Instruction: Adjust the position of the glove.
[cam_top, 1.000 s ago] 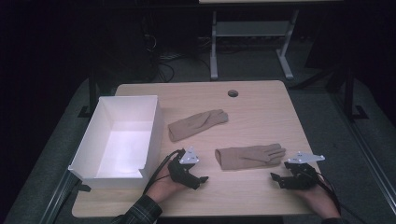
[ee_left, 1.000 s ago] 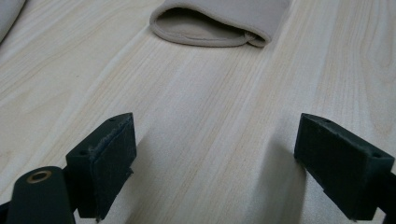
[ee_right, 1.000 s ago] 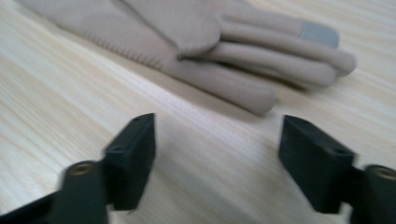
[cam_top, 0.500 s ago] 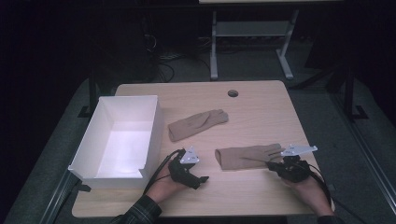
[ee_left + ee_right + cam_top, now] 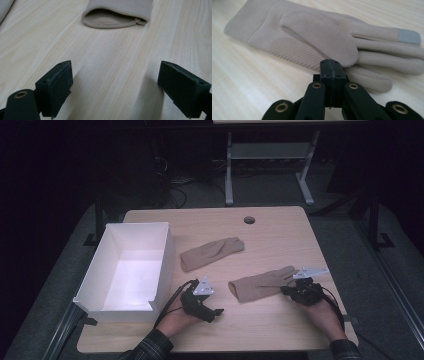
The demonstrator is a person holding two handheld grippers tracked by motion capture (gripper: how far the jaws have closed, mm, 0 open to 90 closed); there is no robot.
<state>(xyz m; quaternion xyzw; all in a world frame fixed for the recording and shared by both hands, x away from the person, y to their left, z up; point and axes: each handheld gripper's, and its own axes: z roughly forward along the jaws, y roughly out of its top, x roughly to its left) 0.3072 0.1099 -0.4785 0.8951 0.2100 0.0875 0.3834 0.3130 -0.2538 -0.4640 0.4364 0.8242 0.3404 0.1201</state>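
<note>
The right gripper (image 5: 291, 291) is seen with its jaws pressed fully together on nothing, tips just at the finger end of the near glove (image 5: 260, 284), whose thumb tip lies right above the closed pads (image 5: 331, 68) in the right gripper view. The left gripper (image 5: 212, 311) is rested on the table (image 5: 280, 240) with jaws spread wide and empty, the glove's open cuff (image 5: 110, 21) lying ahead of them, apart. A 2nd glove (image 5: 212, 252) is laid farther back, beside the white box (image 5: 165, 255).
</note>
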